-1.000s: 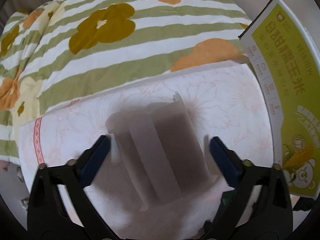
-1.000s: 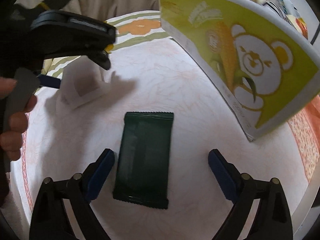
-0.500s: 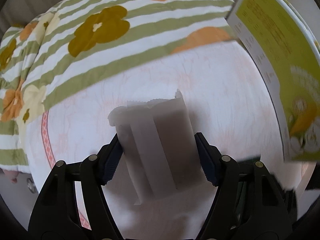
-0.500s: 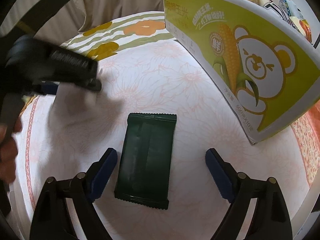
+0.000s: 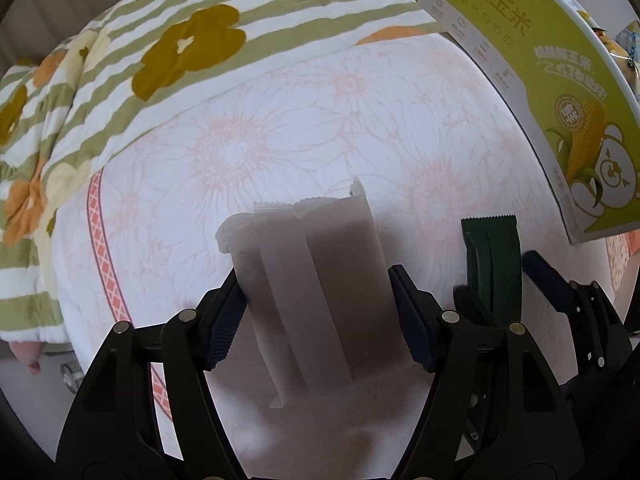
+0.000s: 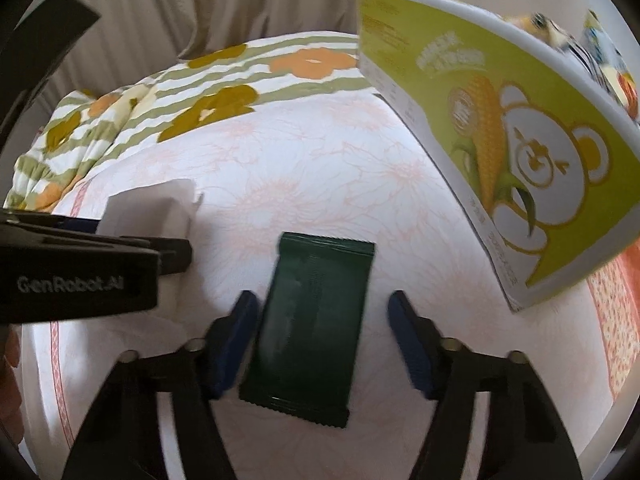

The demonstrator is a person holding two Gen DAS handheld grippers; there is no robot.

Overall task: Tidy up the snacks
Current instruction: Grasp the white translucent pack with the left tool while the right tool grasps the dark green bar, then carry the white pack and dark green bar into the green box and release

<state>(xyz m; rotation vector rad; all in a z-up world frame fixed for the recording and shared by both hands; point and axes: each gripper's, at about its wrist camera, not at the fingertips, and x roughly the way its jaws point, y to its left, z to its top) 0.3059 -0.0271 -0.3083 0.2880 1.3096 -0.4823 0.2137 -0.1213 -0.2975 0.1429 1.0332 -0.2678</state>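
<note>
My left gripper (image 5: 316, 280) is shut on a pale translucent snack packet (image 5: 320, 240), its blue pads pressing both long edges. The packet (image 6: 152, 208) shows again in the right wrist view, above the sheet at the left. A dark green snack packet (image 6: 312, 332) lies flat on the sheet between the fingers of my right gripper (image 6: 322, 312). Those jaws are closing: the left pad is at the packet's edge, and a small gap shows at the right pad. The left wrist view shows the green packet (image 5: 494, 264) just right of the pale one.
A yellow-green corn box with a bear print (image 6: 520, 152) stands at the right, several snack bags (image 6: 600, 52) showing over its rim. White flowered sheet (image 5: 280, 140) covers the surface. A striped floral blanket (image 5: 160, 60) lies behind, a curtain (image 6: 200, 0) beyond.
My left gripper shut on the pale packet and carried it right, close to the green packet and the box. My right gripper's jaws narrowed around the green packet.
</note>
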